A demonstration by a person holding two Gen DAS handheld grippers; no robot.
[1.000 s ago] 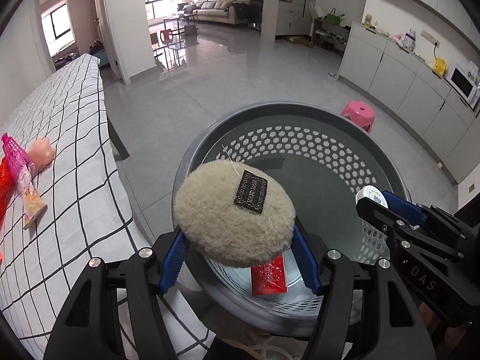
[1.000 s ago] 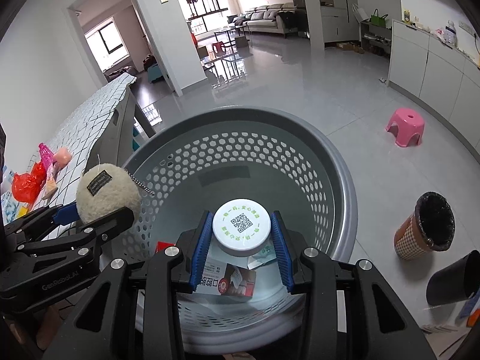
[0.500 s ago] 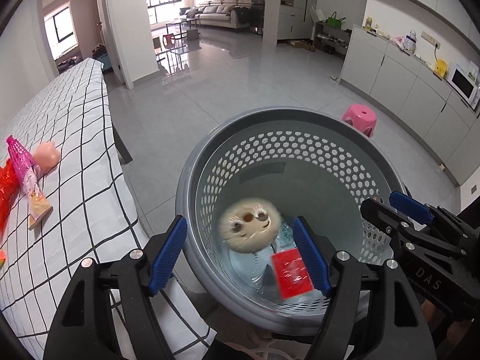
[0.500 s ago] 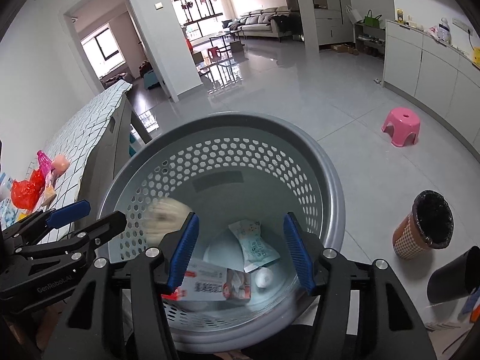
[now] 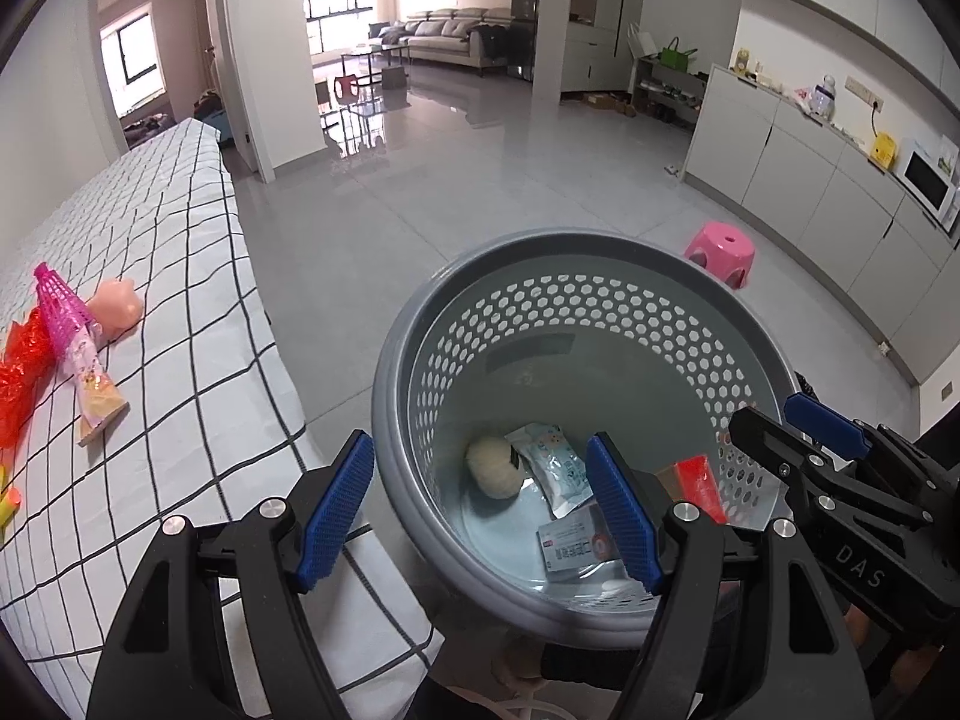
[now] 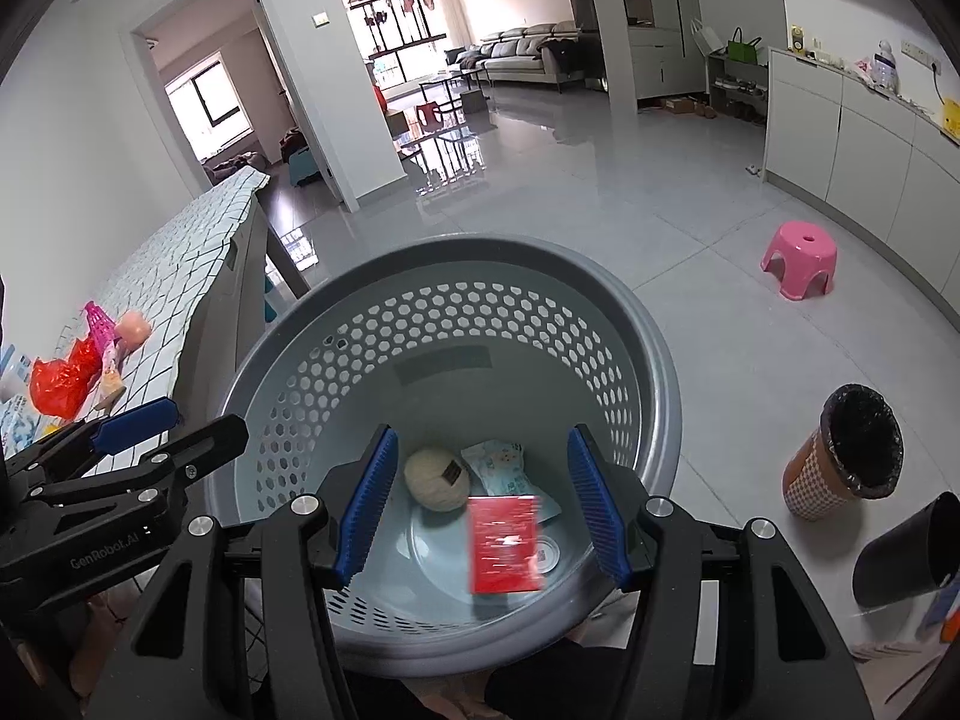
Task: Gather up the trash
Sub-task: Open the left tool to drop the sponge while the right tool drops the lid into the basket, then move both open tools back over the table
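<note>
A grey perforated basket stands below both grippers. Inside it lie a fluffy beige ball, a white and blue wrapper, a white printed packet and a red packet. A white round lid shows partly beside the red packet. My left gripper hangs open over the basket's near rim, nothing between its blue pads. Over the basket, my right gripper is open and holds nothing. Each gripper shows at the edge of the other's view.
Left of the basket is a table with a checked cloth, bearing a red bag, a pink net packet and a peach toy. A pink stool, a brown lined bin and a black bin stand on the floor.
The left gripper opened and the fluffy ball dropped into the basket. The right gripper opened and let the white lid fall in. Neither hand shifted much.
</note>
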